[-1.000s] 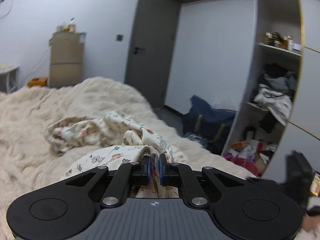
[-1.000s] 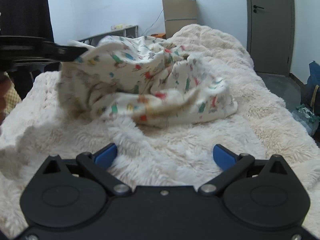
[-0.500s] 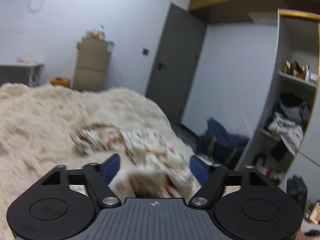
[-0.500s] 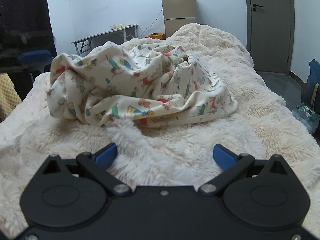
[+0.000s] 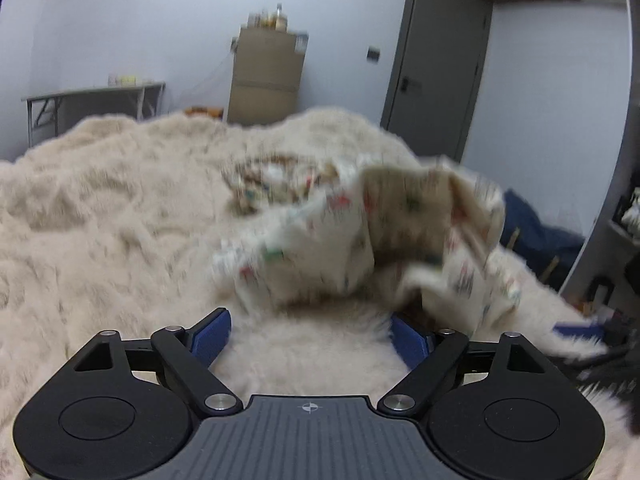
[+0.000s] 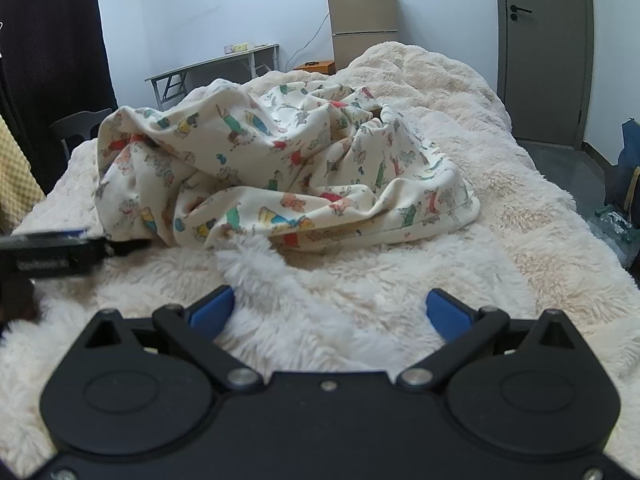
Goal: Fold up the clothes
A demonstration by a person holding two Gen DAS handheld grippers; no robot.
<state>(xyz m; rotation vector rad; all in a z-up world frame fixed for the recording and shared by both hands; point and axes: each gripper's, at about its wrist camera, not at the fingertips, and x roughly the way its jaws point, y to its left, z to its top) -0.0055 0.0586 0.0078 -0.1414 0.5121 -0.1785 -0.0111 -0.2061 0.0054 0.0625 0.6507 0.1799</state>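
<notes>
- While the right wrist view shows the printed garment (image 6: pixel 280 172) sharp and whole, a crumpled heap in the middle of the bed (image 6: pixel 520 260), the left wrist view gives it only as a blur (image 5: pixel 360 236) just beyond its own fingertips.
- Only the left wrist view shows the open shelf unit (image 5: pixel 624 220) to the right of the bed; only the right wrist view shows the dark curtain (image 6: pixel 48 60) to the left of the bed.
- Both views share the fridge (image 6: pixel 362 20), the grey door (image 6: pixel 544 48) and the worktop (image 6: pixel 216 64) against the wall beyond the bed.
- Count: one garment, one bed, two tools.
- The left hand-held gripper (image 5: pixel 308 336) has its jaws spread wide, having just been opening, with bare fleece between the blue pads and no cloth pinched; a second ago those pads were clamped on a fold of the garment.
- The garment, then lifted at one corner, now lies slack on the bed.
- The right hand-held gripper (image 6: pixel 330 312) stands wide over the near edge of the bed, holding nothing, unchanged from a second ago.
- The left tool now shows at the left edge of the right wrist view (image 6: pixel 52 252), low beside the garment, lower than before.
</notes>
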